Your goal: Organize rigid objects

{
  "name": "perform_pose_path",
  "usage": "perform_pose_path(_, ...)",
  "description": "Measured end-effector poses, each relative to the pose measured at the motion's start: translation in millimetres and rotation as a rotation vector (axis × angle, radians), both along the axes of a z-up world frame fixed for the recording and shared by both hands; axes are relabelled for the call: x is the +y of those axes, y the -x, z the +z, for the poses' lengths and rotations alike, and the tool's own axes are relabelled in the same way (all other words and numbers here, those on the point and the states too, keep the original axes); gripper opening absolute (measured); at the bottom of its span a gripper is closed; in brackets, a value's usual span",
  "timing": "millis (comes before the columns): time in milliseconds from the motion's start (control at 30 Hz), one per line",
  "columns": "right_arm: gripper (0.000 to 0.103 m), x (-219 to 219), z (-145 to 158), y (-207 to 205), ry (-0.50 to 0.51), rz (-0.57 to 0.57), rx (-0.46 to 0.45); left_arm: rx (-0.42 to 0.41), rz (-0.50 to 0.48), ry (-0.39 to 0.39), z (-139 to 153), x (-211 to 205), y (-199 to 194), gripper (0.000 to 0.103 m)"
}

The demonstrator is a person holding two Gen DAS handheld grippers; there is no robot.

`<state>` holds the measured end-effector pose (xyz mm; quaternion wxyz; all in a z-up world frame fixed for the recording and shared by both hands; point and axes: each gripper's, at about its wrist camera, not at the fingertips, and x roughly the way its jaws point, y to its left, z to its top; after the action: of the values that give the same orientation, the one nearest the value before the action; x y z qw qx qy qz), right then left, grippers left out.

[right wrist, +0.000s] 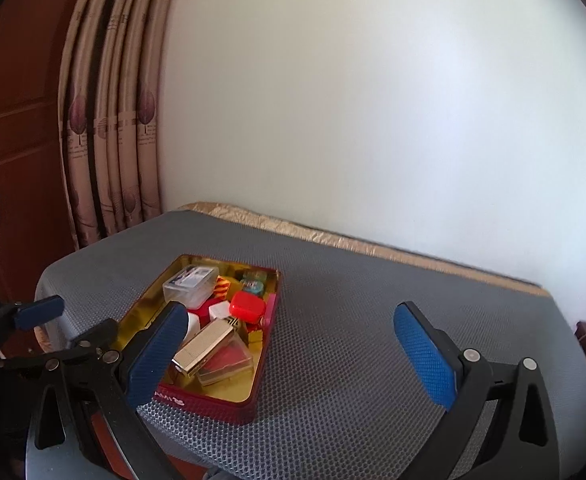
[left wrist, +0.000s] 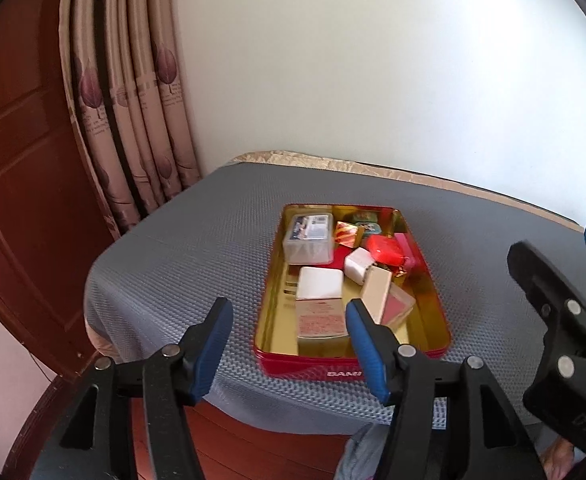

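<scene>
A red tin point(left wrist: 345, 366) with a gold inside sits on the grey mat and holds several small rigid objects: a clear plastic case point(left wrist: 308, 238), a white charger point(left wrist: 319, 283), a red box point(left wrist: 385, 249) and a gold lighter point(left wrist: 377, 290). The tin point(right wrist: 213, 402) also shows in the right wrist view, left of centre. My left gripper point(left wrist: 289, 346) is open and empty, hovering just before the tin's near edge. My right gripper point(right wrist: 293, 356) is open and empty, above the mat beside the tin; it also shows in the left wrist view point(left wrist: 565, 276).
The grey textured mat point(right wrist: 373, 340) covers a small table against a white wall. A patterned curtain point(left wrist: 133, 120) and a brown wooden door point(left wrist: 17, 140) stand at the left. The table's front edge drops to a wooden floor point(left wrist: 253, 448).
</scene>
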<state>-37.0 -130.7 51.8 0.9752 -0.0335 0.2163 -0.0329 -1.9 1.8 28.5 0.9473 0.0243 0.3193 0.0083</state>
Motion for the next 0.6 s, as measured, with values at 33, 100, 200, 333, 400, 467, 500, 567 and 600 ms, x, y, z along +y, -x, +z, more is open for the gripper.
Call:
perform_pose_path(33,0.102,-1.1,-1.8,-3.1,-0.014,0.002,0.017,-0.003,0.008,0.005,0.9,2.4,0.8,0.060)
perform_pose_path(100,0.102,-2.6,-4.4,-6.5,-0.026,0.000,0.034,-0.004,0.019,0.010,2.2,6.8,3.1,0.060)
perform_pose_path(200,0.102,-5.2,-7.3,-7.6,-0.050,0.013,0.051,0.001,0.027,-0.010,0.8,11.2,7.9,0.060)
perform_pose_path(333,0.102,-7.2,-12.2,-7.0,-0.065,0.011,0.068,0.003,0.030,-0.012,-1.3,14.3,16.3,0.060)
perform_pose_path(400,0.102,-6.4,-15.3,-6.8,-0.062,0.003,0.077,-0.001,0.030,-0.021,-1.3,13.1,18.4,0.060)
perform_pose_path(467,0.102,-4.9,-18.4,-6.1,-0.062,0.004,0.089,-0.002,0.025,-0.018,-1.6,12.0,18.9,0.060)
perform_pose_path(500,0.102,-3.4,-20.1,-5.6,-0.058,0.005,0.092,-0.002,0.027,-0.020,-1.3,11.9,19.1,0.060)
perform_pose_path(567,0.102,-0.6,-20.8,-3.4,-0.048,0.005,0.090,-0.002,0.026,-0.017,-1.5,12.4,18.7,0.060)
perform_pose_path(600,0.102,0.7,-20.6,-2.4,-0.045,0.007,0.088,-0.004,0.029,-0.012,-1.0,12.8,18.7,0.060)
